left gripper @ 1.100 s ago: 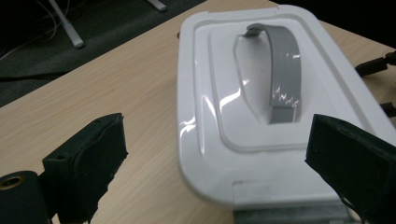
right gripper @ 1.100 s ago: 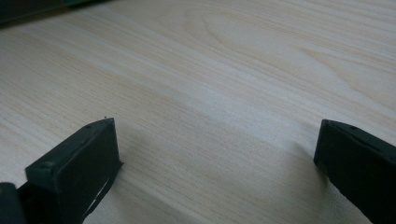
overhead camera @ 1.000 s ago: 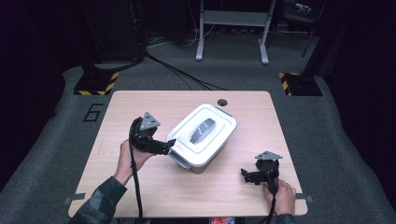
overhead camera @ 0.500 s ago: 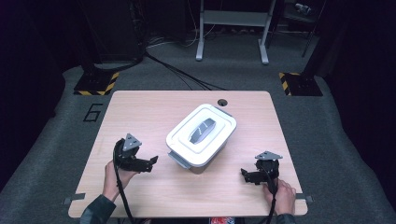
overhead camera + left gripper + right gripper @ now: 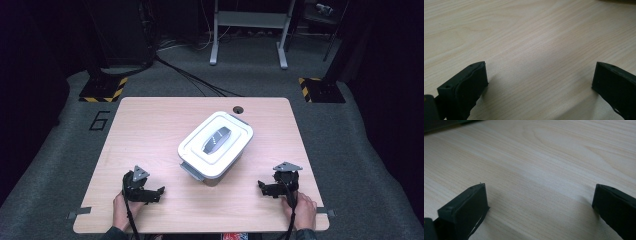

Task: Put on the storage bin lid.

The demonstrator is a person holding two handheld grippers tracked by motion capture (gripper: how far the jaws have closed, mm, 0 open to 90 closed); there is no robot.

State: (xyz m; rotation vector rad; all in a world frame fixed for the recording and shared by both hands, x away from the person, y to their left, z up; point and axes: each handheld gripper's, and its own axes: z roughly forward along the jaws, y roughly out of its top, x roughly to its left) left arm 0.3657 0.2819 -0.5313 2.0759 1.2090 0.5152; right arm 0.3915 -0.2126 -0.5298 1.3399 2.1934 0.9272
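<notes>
We are resting both tools low on the wooden surface [image 5: 150, 125] at its near edge: the left gripper [image 5: 161, 190] at the left corner and the right gripper [image 5: 259, 185] at the right, each with its jaws standing wide apart and holding nothing, as both gripper views are showing over bare wood grain. The white lidded container [image 5: 216, 145] is sitting at the middle of the surface, turned at an angle, lid on with its grey handle [image 5: 216, 140] on top, well apart from both grippers. What we are judging as the risk from here: if we are reaching in again, an open jaw could be catching the container's rim or its near grey latch [image 5: 188, 170] and skidding the whole box toward the far edge, since nothing is bracing it; a one-sided push could also be twisting it further. Against the earlier pictures, the left gripper is now lying much nearer the front edge, having pulled away from the container's left end, where it was a second ago, while the right gripper and the container are sitting where they were.
</notes>
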